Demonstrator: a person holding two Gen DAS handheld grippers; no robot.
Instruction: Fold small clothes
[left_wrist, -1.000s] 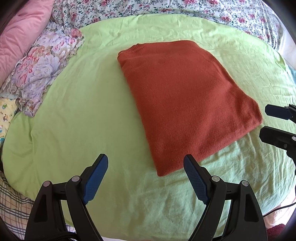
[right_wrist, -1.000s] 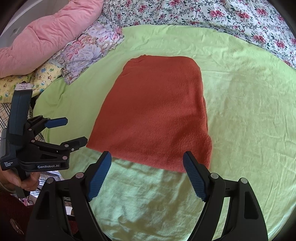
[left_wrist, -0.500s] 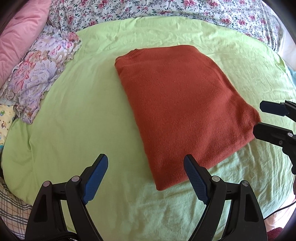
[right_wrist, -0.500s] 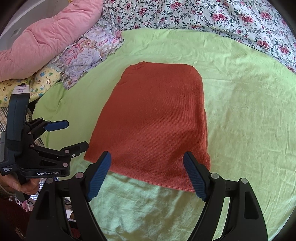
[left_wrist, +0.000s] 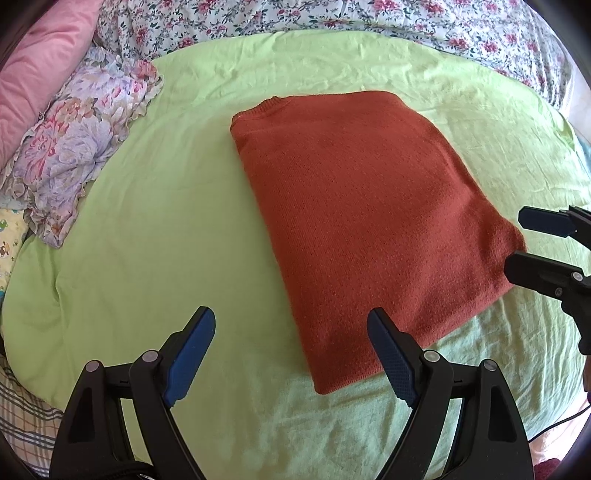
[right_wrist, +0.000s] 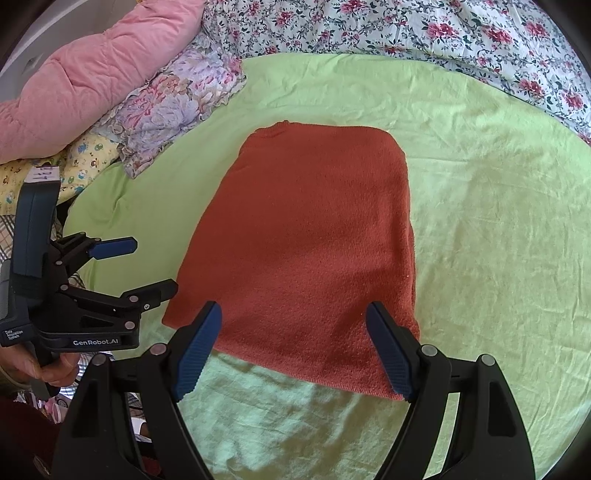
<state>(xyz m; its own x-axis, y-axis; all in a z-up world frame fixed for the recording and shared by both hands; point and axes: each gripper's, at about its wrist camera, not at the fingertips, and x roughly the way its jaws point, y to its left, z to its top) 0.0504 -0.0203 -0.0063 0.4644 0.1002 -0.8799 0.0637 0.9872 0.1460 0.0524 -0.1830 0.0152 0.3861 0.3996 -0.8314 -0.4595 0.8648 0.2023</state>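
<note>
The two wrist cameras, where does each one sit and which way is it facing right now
Left wrist: rides on the left tongs, facing forward over the near left corner of the folded rust sweater; its own open fingers show, and the right tongs at the right edge.
Right wrist: rides on the right tongs, facing the sweater's near edge; its open fingers, the left tongs and a hand show.
Shared: sweater, green sheet, floral pillow.
</note>
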